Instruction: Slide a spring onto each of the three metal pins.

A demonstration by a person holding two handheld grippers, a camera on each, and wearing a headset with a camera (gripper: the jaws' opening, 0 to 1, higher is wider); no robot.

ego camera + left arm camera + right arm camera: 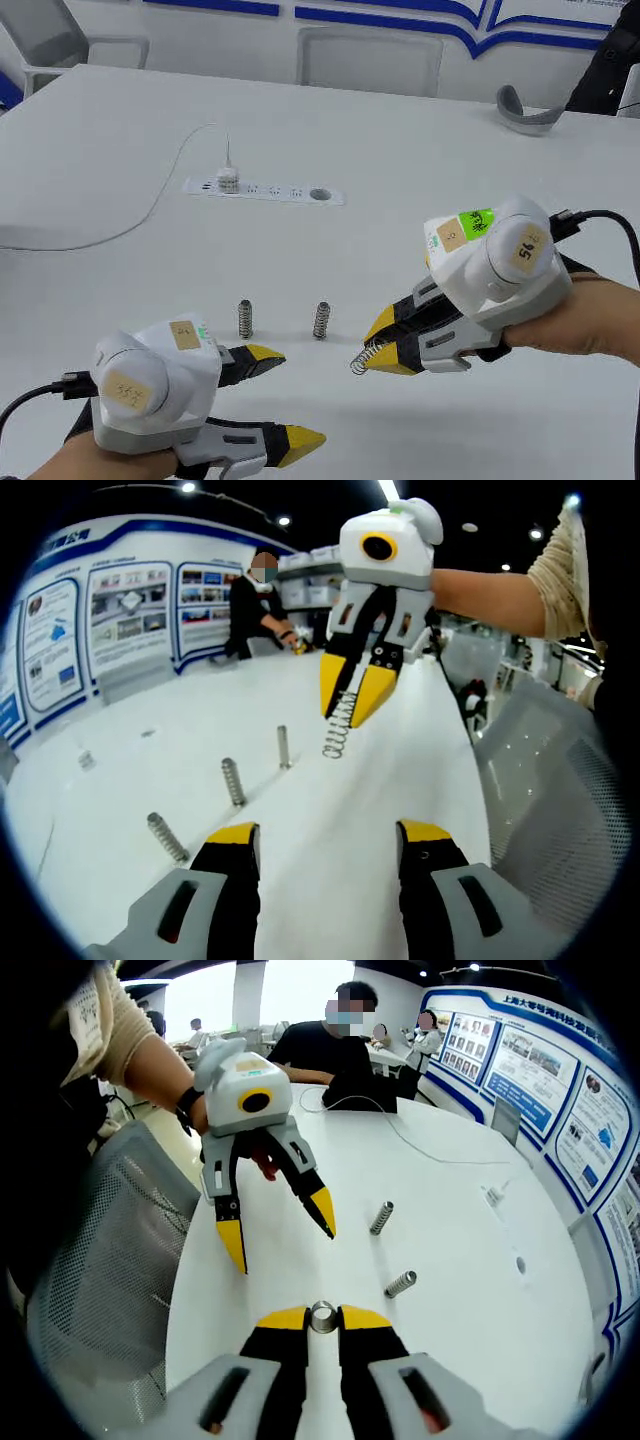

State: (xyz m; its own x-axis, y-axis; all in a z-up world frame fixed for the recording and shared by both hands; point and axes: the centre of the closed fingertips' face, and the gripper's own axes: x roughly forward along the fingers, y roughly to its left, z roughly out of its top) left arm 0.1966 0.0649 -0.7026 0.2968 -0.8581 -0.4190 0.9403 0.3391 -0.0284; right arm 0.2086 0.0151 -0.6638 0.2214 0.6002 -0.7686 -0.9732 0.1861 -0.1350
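item 1, left gripper (283, 397): nearest the person, low at the left of the head view, held in a hand over the white table (120, 140); jaws spread wide, the yellow tips well apart and gripping nothing. item 2, right gripper (378, 350): at the right of the head view, a little farther out, pointing left toward the middle of the table; jaws drawn narrow and pinched on the held spring (362, 358), which sticks out past the tips with its free end low, near the table top. in the left gripper view this spring hangs slanted below the tips; in the right gripper view it shows end-on as a small ring between them. item 3, first pin (245, 318) and second pin (321, 320): upright on the table just beyond the left gripper's tips, side by side, each with a spring around it. item 4, bare pin (284, 747): upright, last in the row in the left gripper view, near the free end of the held spring and apart from it. item 5, power strip (265, 190): flat on the table farther back, a white plug (228, 180) seated in it and a thin cable (160, 200) trailing off left. item 6, grey band (525, 112): curved, at the far right edge of the table. item 7, chair (370, 60): beyond the far edge. item 8, person (345, 1050): seated at the table's far end in the right gripper view.
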